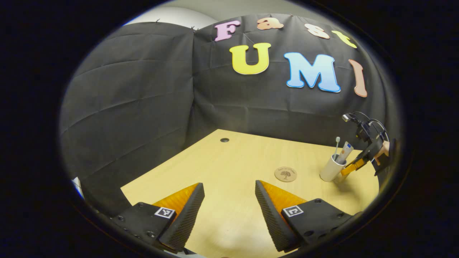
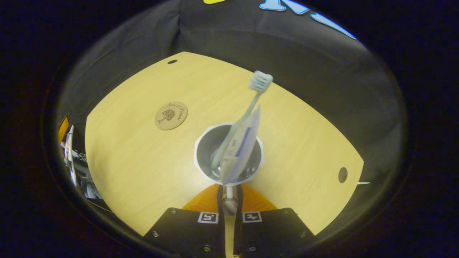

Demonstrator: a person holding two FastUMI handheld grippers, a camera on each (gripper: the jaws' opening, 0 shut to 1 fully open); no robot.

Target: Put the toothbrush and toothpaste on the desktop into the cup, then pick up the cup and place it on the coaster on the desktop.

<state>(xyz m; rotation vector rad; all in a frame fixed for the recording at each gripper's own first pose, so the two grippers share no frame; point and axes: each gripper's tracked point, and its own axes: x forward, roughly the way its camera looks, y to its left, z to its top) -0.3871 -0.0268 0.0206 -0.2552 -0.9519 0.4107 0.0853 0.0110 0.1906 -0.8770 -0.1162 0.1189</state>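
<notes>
We held the left gripper point(image 1: 229, 211) low over the near part of the desk point(image 1: 236, 157), its fingers spread wide with only bare wood between them. In the left gripper view the right gripper point(image 1: 353, 165) reached in from the far right edge, a hand point(image 1: 382, 150) behind it, and met the white cup point(image 1: 331, 169) at its rim. In the right gripper view the right gripper point(image 2: 228, 196) looked down into the cup point(image 2: 204, 143), its fingers drawn close and pinching the near rim between them. The toothbrush point(image 2: 247, 111) stood tilted in the cup, bristles up, with the toothpaste point(image 2: 241, 147) tube leaning just beside it. The cup stood on the desk, well apart from the round coaster point(image 2: 171, 115), which bore a tree design.
</notes>
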